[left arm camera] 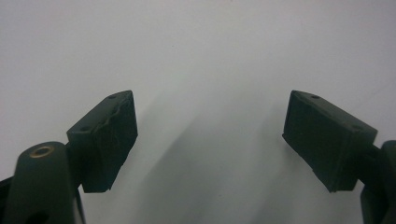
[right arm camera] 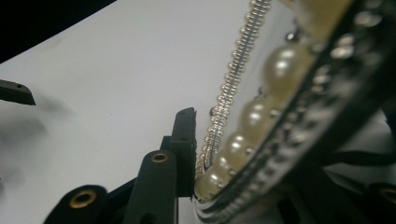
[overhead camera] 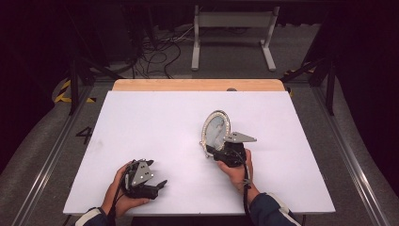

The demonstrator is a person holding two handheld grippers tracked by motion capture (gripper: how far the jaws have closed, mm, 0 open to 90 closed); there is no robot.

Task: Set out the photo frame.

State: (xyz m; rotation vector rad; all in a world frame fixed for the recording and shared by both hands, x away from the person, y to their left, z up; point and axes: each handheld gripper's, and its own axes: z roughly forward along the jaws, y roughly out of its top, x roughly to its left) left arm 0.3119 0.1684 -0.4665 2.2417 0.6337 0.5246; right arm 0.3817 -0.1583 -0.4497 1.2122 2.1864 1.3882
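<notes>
Right gripper (overhead camera: pixel 217 151) fingers pinch the oval, pearl-beaded mirror (overhead camera: pixel 215 130) rim; left gripper (overhead camera: pixel 160 184) fingers spread above matte white table (overhead camera: pixel 150 122)

Oval frame (overhead camera: pixel 215 131) sole obstacle on table (overhead camera: pixel 150 122).

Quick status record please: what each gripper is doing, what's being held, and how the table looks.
surface: white table, wooden strip along its far edge
object: oval frame with pearl and bead rim
frame state: raised on edge, right of table centre
right gripper: shut on the frame's lower rim; one of its fingers presses the beaded edge
left gripper: open, nothing between its fingers, low over the table near the front left
other items on table: none seen
</notes>
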